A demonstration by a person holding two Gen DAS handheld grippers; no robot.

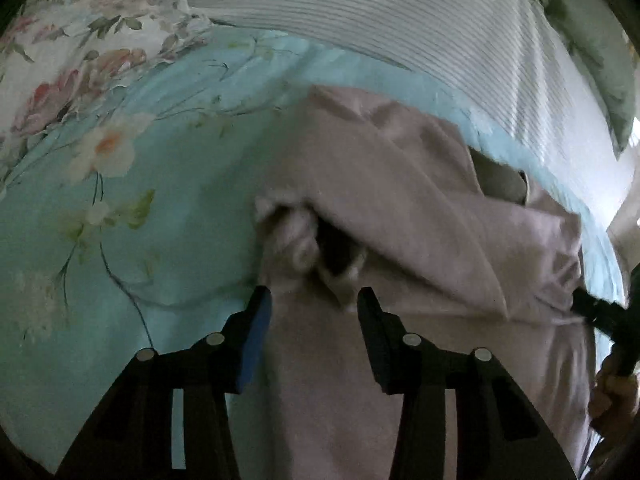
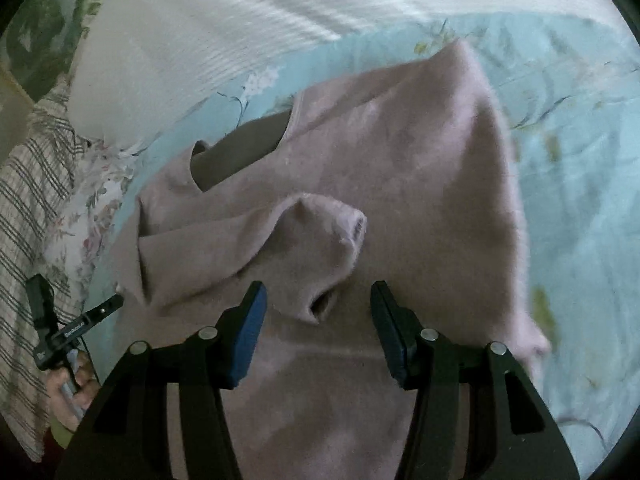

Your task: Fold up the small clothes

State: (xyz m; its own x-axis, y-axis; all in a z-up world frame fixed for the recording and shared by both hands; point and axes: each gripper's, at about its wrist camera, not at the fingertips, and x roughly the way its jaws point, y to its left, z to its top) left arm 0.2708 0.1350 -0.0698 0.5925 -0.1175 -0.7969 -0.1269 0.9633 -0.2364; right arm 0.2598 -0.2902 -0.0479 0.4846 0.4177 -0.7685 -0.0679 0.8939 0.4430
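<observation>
A small pale pink fleece top (image 1: 380, 184) lies on a light blue floral bedsheet (image 1: 168, 168), both sleeves folded inward over its body. In the left wrist view, my left gripper (image 1: 314, 304) is open just above the garment, its jaws either side of a sleeve cuff (image 1: 304, 240). In the right wrist view, my right gripper (image 2: 318, 300) is open over the same top (image 2: 400, 152), with the other sleeve cuff (image 2: 344, 232) just ahead of the fingertips. The grey neckline opening (image 2: 248, 148) faces the pillow. Neither gripper holds cloth.
A white ribbed pillow (image 1: 400, 20) lies beyond the top. A checked cloth (image 2: 28, 208) hangs at the bed's left side in the right wrist view. The other gripper and a hand (image 2: 64, 336) show at that view's left edge, and another at the right edge (image 1: 608, 320) of the left wrist view.
</observation>
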